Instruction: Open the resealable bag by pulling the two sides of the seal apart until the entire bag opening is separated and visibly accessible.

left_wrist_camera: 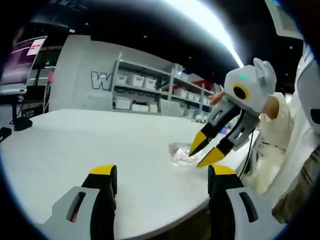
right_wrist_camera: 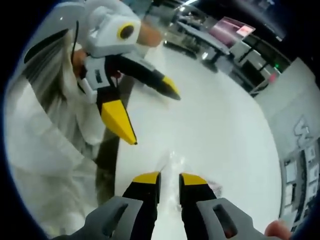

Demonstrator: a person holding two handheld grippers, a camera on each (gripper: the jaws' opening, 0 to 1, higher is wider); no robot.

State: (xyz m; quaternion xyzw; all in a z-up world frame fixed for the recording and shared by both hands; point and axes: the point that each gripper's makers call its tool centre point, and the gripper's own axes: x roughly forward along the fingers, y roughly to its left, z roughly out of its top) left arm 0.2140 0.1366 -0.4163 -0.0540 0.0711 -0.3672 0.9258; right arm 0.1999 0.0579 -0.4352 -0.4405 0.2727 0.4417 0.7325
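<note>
Clear resealable bag (left_wrist_camera: 181,153) flat on white counter (left_wrist_camera: 100,145) near its edge. Shelving with white bins (left_wrist_camera: 150,92) behind. Right tool (left_wrist_camera: 206,152) spread beside bag. Left tool (right_wrist_camera: 152,116) spread wide, well apart from it.

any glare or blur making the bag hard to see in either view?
Left gripper view: ceiling light strip blown out; clear bag small, low-contrast on white table. Right gripper view: bag blurred, nearly invisible against table; heavy fisheye bending.

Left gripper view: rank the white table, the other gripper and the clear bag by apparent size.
1. white table
2. right gripper, though nearness to the camera inflates it
3. clear bag, partly hidden by that gripper's tips
</note>
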